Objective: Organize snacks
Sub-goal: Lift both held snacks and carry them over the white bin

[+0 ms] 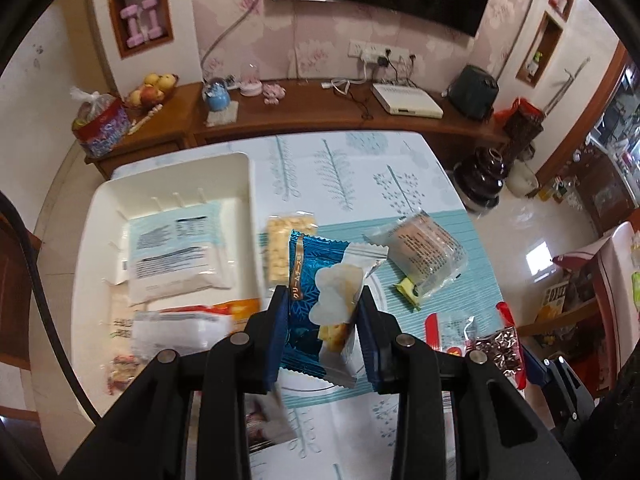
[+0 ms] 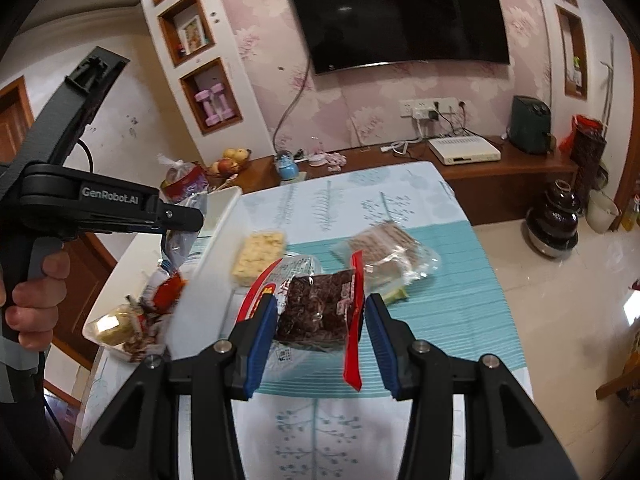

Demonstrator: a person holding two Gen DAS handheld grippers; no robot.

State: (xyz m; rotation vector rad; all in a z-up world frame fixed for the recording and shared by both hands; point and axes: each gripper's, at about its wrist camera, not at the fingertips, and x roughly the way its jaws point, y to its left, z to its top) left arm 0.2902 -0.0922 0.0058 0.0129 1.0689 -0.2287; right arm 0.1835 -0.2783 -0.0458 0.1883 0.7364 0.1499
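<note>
Blue snack packet [image 1: 320, 300] clamped upright inside left gripper [image 1: 323, 312].

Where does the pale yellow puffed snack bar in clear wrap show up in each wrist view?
Left wrist view: the yellow snack bar lies on the table just right of the white bin, partly behind the blue packet in the left gripper.
Right wrist view: the bar lies left of centre, beside the bin's wall, beyond the dark snack pack.
Shared landmark: the white bin.
</note>
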